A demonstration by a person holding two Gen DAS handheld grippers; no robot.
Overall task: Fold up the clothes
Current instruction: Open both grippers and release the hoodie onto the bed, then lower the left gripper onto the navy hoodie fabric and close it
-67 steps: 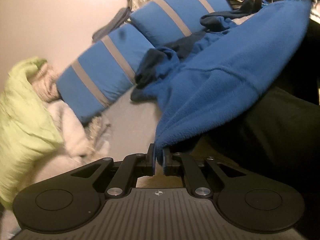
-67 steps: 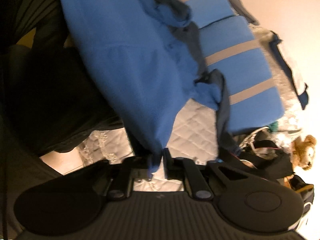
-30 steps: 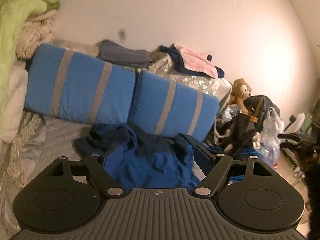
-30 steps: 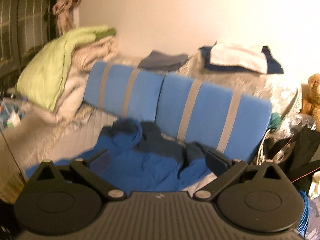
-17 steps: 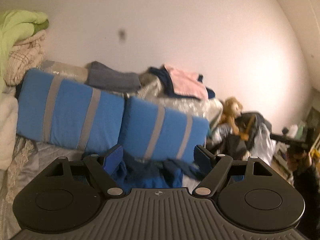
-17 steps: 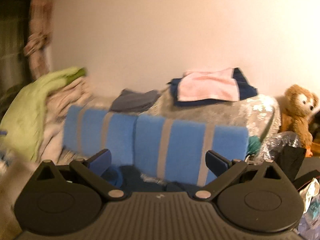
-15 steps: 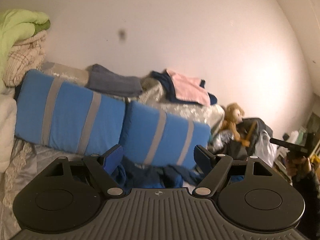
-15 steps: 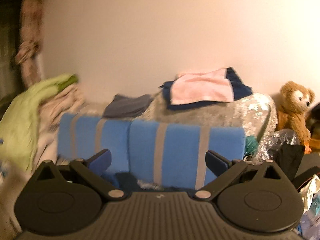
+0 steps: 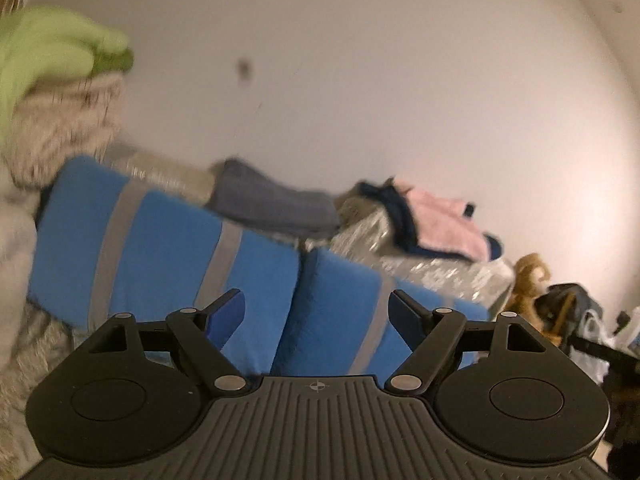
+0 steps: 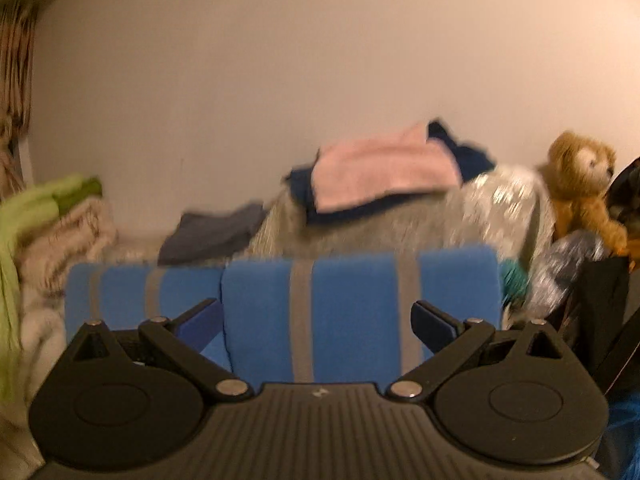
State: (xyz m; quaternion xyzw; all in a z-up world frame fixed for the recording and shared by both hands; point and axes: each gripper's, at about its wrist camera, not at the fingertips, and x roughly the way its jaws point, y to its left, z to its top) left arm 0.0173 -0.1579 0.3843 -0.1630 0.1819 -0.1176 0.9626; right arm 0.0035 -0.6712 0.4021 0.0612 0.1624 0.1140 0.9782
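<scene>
Facing the wall, both tools sit raised with their jaws spread wide and nothing between them: the left gripper (image 9: 316,310) and the right gripper (image 10: 316,320) each frame only the blue cushions with grey stripes (image 9: 168,256) (image 10: 352,304) propped along the back of the bed. No loose garment lies within reach of either tool in these views. The only clothes in sight rest on the silver-grey patterned cover (image 9: 436,276) (image 10: 488,208) behind the cushions: a folded dark grey garment (image 9: 272,204) (image 10: 216,232) lying flat, and further right a folded pink garment (image 9: 444,224) (image 10: 380,168) stacked on top of a dark navy one (image 9: 388,204) (image 10: 464,148). Both are blurred, so seams and details cannot be made out.

At the far left of both views a lime green blanket (image 9: 48,48) (image 10: 24,216) tops a pile of cream fuzzy bedding (image 9: 60,124) (image 10: 60,240).

The right wrist view shows a brown teddy bear (image 10: 580,176) clearly, sitting upright beside the cover with its pale face visible; in the left wrist view it is only a small tan blur. The left wrist view alone shows a dark smudge on the wall (image 9: 244,69) and a black bag (image 9: 572,304) at the right edge.
</scene>
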